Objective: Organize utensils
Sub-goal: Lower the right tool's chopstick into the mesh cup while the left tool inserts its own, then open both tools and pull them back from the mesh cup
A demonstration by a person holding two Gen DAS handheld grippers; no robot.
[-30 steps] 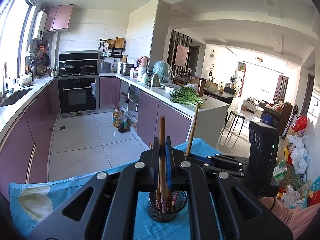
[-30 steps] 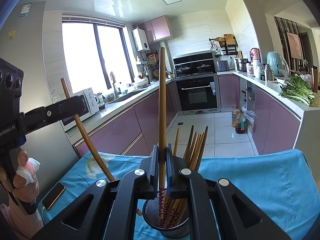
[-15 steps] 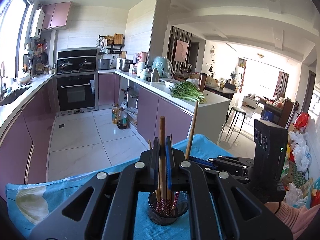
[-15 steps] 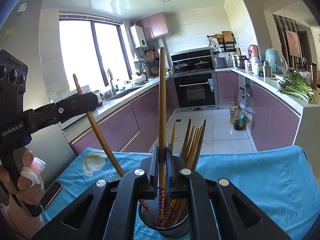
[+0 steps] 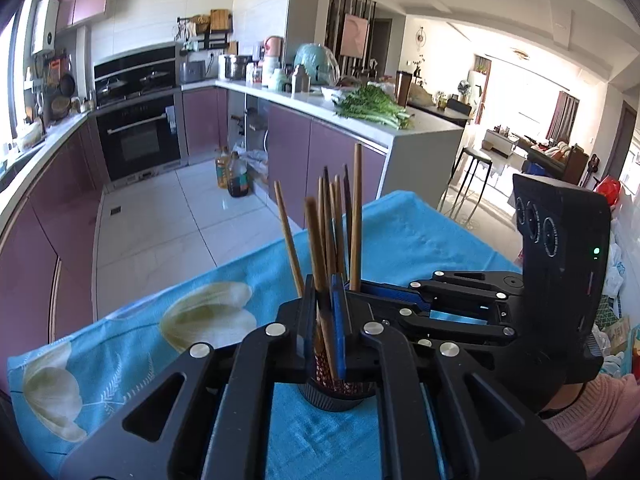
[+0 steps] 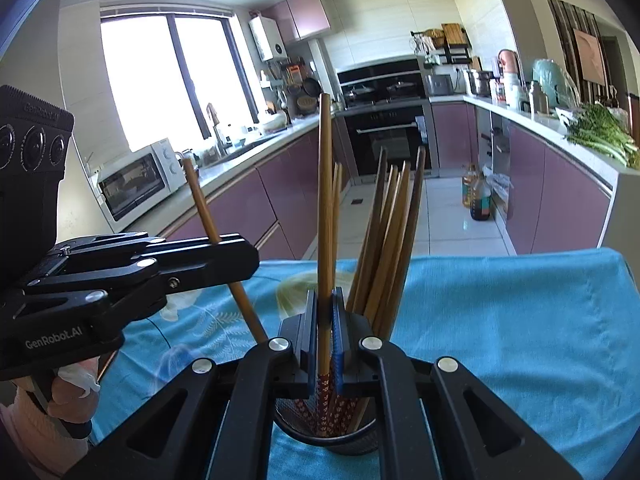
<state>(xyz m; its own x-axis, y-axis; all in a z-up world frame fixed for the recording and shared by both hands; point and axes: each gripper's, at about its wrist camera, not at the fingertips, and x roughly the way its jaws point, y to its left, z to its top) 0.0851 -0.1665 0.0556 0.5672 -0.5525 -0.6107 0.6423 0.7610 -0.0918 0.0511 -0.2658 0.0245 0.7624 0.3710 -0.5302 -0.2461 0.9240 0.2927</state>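
A black mesh holder (image 6: 348, 442) (image 5: 334, 398) with several brown chopsticks (image 6: 394, 236) stands on the blue flowered cloth (image 6: 500, 320). My right gripper (image 6: 324, 304) is right above it, pads on an upright chopstick (image 6: 325, 200) whose patterned end is down in the holder; the jaws are just starting to open. My left gripper (image 5: 324, 294) comes in from the left in the right wrist view (image 6: 246, 254). It grips a leaning chopstick (image 5: 316, 240) that slants down toward the holder, and its jaws are starting to open too. The right gripper (image 5: 358, 289) shows beside it.
The cloth-covered table (image 5: 404, 232) ends at its far edge above a tiled floor. A person's hand (image 6: 68, 392) holds the left handle, a pink sleeve (image 5: 592, 412) the right. Purple kitchen cabinets, an oven and a counter with greens (image 5: 372, 108) lie beyond.
Both grippers have sunk toward the holder, taking their chopsticks down into it. The left gripper's chopstick now leans instead of standing upright. Both views tilt further down.
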